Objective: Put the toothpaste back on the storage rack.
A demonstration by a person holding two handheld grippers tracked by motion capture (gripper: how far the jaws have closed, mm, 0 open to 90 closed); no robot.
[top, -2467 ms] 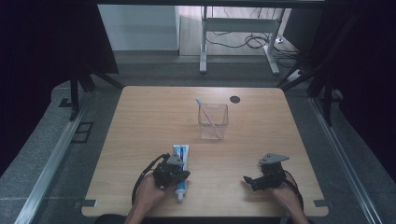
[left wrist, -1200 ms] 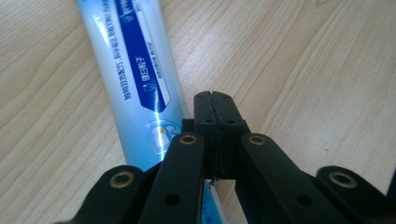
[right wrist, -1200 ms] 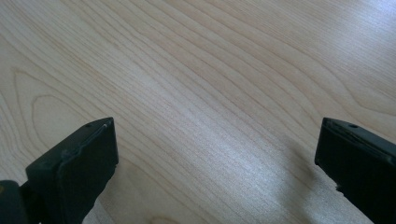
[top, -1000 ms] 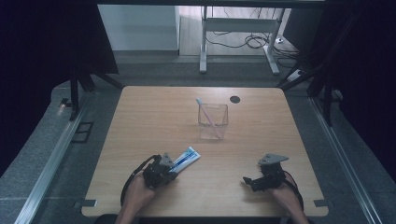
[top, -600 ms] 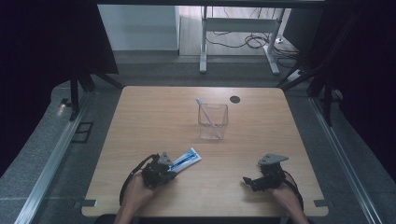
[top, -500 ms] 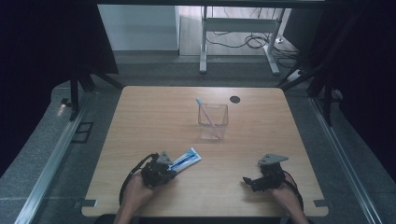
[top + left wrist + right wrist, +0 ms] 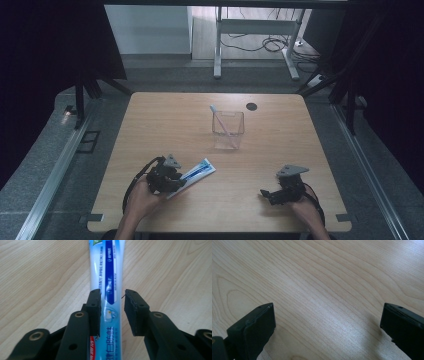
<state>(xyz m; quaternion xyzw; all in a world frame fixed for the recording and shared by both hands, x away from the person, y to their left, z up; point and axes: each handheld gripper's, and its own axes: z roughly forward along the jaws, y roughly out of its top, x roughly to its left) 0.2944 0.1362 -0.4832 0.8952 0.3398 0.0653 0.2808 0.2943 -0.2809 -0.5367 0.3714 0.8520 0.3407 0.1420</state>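
Note:
A blue and white toothpaste tube (image 7: 197, 172) lies slanted on the wooden table (image 7: 165, 125), near its front left. My left gripper (image 7: 176, 181) is at the tube's near end. In the left gripper view the tube (image 7: 110, 277) runs between the two jaws of that gripper (image 7: 112, 298). The jaws have just been opening and stand slightly off the tube's sides. My right gripper (image 7: 265, 194) rests near the front right edge. In its own view the right gripper (image 7: 327, 315) is wide open over bare wood.
A clear square cup (image 7: 228, 131) holding a toothbrush (image 7: 219, 116) stands at the middle of the table, toward the back. A small black round hole (image 7: 251, 106) is behind it. Dark curtains and a metal stand's legs border the table.
Since the oldest frame the tube has swung from pointing straight away to slanting right, and the left hand has shifted left. Over the last second nothing visibly moves in the high view.

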